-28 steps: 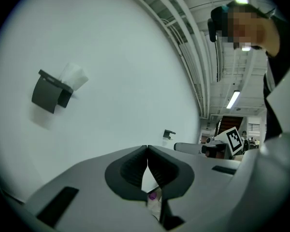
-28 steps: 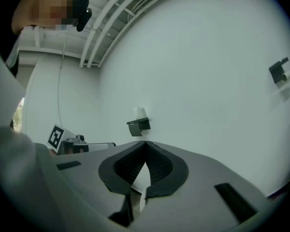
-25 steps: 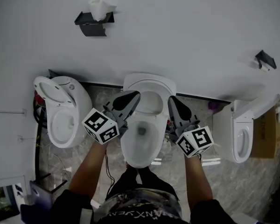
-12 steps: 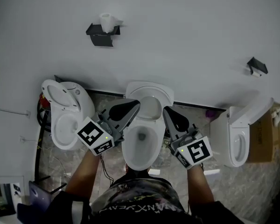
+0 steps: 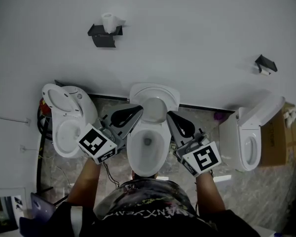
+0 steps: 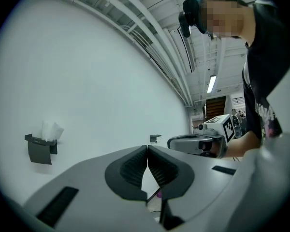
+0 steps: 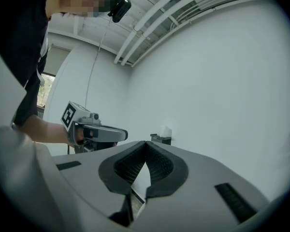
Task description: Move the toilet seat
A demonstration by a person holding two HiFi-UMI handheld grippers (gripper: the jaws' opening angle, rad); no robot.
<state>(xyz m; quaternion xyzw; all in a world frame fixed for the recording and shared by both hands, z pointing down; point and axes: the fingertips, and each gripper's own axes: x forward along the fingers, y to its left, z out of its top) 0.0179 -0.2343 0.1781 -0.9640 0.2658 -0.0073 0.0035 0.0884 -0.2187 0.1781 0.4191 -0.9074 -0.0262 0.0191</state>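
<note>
Toilet seat (image 5: 154, 90): on the middle toilet, straight ahead of the person. It appears to stand tipped up against the wall, though ring and lid are hard to tell apart from above.
Left toilet (image 5: 69, 120): stands well apart at the side with its seat also up. It plays no part here.
Left gripper (image 5: 137, 109): hangs just left of the middle bowl, pointing up toward the raised seat and near it. Whether it touches cannot be told. Its jaws are pressed together tip to tip, with nothing between them.
Middle bowl (image 5: 147, 144): lies open between the two grippers, rim bare.
Right gripper (image 5: 170, 115): mirrors the other at the bowl's right side, also angled toward the seat. Its jaws are likewise closed on nothing.
Right toilet (image 5: 246, 142): stands apart by a cardboard box (image 5: 277, 139).
Stage: as I judge it, an upright seat with both grippers empty beside it fits a seat just set up and let go, and equally one about to be brought down.
Doing it well: any contact is best made at the seat's free edge, far from the hinge. Both tips should keep level so the seat does not twist. The seat should follow its hinge arc slowly and never drop. Closed jaws can only push or hook, so a firm hold on the rim would need them parted.
</note>
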